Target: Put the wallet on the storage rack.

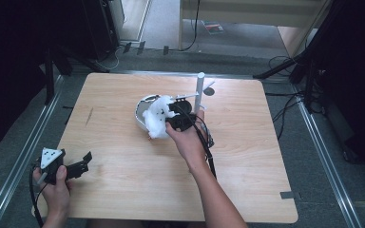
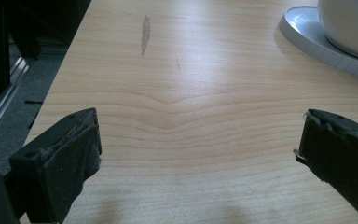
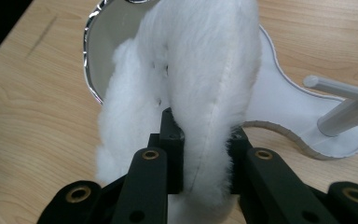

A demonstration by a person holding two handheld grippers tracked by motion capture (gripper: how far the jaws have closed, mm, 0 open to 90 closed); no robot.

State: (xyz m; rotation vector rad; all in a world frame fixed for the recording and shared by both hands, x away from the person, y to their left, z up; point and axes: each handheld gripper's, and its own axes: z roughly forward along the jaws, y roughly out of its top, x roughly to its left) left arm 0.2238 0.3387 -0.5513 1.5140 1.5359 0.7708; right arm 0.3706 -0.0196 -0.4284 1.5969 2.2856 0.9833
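Grey floor is showing all around a big wooden table (image 1: pixel 123 190), which is taking up the middle of the high view. Near the middle of that view, a shiny white stand (image 3: pixel 279 93) with a grey post (image 1: pixel 200 90) is sitting on the wood.

Just left of the post, a fluffy white toy (image 1: pixel 156 118) is hanging over the stand's flat base. The right gripper (image 1: pixel 178 116) is sitting right beside the toy, touching it. In the right gripper view, the soft white fur is bulging up in the middle of the frame, and the two black jaws are squeezing a fold of it from both sides at the bottom.

Down in the lower left corner of the high view, the left gripper (image 1: pixel 78 166) is hovering over the table edge, well apart from the toy. Its jaws are standing wide apart with bare wood between them.
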